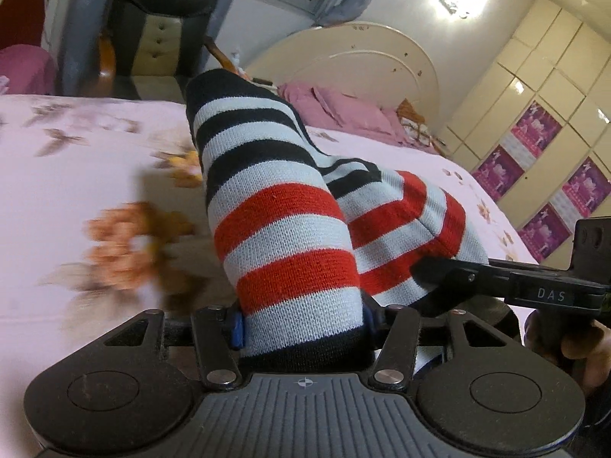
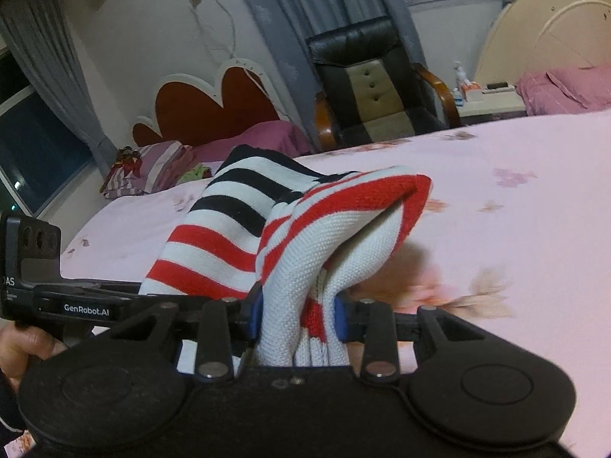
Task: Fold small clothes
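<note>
A small knitted garment (image 1: 278, 206) with white, red and black stripes is held up over the pink floral bedsheet (image 1: 76, 145). My left gripper (image 1: 303, 324) is shut on one end of it, the cloth bunched between the blue pads. My right gripper (image 2: 299, 316) is shut on the other end of the same striped garment (image 2: 305, 236), which arches up and folds over. The right gripper's body (image 1: 534, 286) shows at the right of the left wrist view, and the left gripper's body (image 2: 57, 301) at the left of the right wrist view. The two grippers are close together.
The bedsheet (image 2: 515, 198) spreads wide on both sides. A black and beige armchair (image 2: 378, 87) stands beyond the bed's far edge. Pink pillows (image 1: 343, 110) lie by a cream headboard (image 1: 362, 65). A wardrobe with purple posters (image 1: 542, 160) is at the right.
</note>
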Tool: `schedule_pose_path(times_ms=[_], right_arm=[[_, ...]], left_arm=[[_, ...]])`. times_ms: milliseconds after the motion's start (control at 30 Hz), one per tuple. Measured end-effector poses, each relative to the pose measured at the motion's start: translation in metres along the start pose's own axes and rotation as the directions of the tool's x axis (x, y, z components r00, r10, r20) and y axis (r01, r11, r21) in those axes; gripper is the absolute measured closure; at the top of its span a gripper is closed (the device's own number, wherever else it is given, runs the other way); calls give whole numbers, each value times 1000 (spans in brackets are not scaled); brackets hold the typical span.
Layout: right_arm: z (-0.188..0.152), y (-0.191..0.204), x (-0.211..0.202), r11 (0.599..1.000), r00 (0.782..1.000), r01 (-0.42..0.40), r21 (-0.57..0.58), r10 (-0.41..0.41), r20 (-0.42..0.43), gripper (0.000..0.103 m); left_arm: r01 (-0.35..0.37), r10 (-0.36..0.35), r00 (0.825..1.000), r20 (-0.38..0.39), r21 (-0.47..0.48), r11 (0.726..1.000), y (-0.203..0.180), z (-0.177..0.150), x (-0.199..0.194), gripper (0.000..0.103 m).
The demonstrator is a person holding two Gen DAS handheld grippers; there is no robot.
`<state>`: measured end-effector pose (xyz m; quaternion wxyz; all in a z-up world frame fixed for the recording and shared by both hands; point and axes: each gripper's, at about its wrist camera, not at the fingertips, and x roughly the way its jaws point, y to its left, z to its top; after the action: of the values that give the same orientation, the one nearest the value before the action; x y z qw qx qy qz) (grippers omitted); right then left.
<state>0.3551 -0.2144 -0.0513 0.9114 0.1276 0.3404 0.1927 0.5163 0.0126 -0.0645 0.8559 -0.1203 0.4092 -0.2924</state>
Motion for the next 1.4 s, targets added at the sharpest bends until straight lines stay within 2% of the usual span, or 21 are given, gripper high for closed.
schedule_pose_path(times_ms=[300, 433, 600, 667, 767, 867, 967, 1033, 1067, 1100, 1133, 1200, 1267, 1300, 1400], right_arm=[[-10, 108, 67, 995, 995, -93, -37, 92, -31, 69], [-18, 141, 95, 990, 990, -128, -58, 125, -62, 69], [-31, 144, 127, 992, 987, -122, -26, 118, -107, 69], [-38, 140, 133, 994, 987, -108, -15, 105, -121, 69], [-53, 122, 140, 996, 983, -88, 33, 92, -158, 66], [-62, 102, 145, 982, 978, -125, 140, 146, -147, 64], [-64, 103, 144, 982, 980, -125, 144, 145, -138, 65], [-61, 102, 141, 980, 977, -122, 158, 147, -152, 58], [-59, 102, 140, 979, 976, -115, 168, 144, -166, 53], [-54, 103, 136, 981, 976, -94, 168, 124, -177, 42], [-49, 103, 127, 987, 983, -69, 147, 92, -160, 38], [-39, 104, 107, 994, 994, -64, 93, 72, -86, 41], [-26, 106, 96, 996, 997, -62, 59, 64, -38, 53], [-20, 110, 95, 998, 998, -60, 37, 61, -23, 62], [-6, 125, 108, 999, 999, -26, -33, 25, -23, 68]], left_arm=[[-102, 103, 995, 17, -45, 994, 100, -22, -100, 49], [-122, 123, 992, 8, -97, 988, 140, -37, -118, 49], [-105, 102, 994, -25, -189, 976, 177, -58, -104, 49], [-107, 102, 994, -35, -208, 972, 183, -67, -95, 46], [-66, 65, 998, -14, -256, 965, 193, -76, -90, 40], [-63, 64, 998, -4, -250, 966, 197, -81, -85, 37], [-59, 60, 998, -6, -248, 967, 194, -79, -84, 36], [-59, 58, 998, -10, -257, 965, 196, -79, -91, 36], [-58, 59, 998, -3, -263, 963, 199, -79, -97, 34], [-65, 70, 997, 11, -264, 962, 201, -78, -106, 32], [-74, 84, 996, 28, -255, 964, 201, -77, -114, 32], [-97, 116, 990, 79, -214, 972, 199, -71, -129, 32], [-74, 103, 984, 145, -190, 979, 195, -59, -137, 32], [-53, 88, 980, 180, -190, 980, 194, -54, -139, 32], [-43, 74, 976, 203, -151, 988, 185, -36, -127, 34]])
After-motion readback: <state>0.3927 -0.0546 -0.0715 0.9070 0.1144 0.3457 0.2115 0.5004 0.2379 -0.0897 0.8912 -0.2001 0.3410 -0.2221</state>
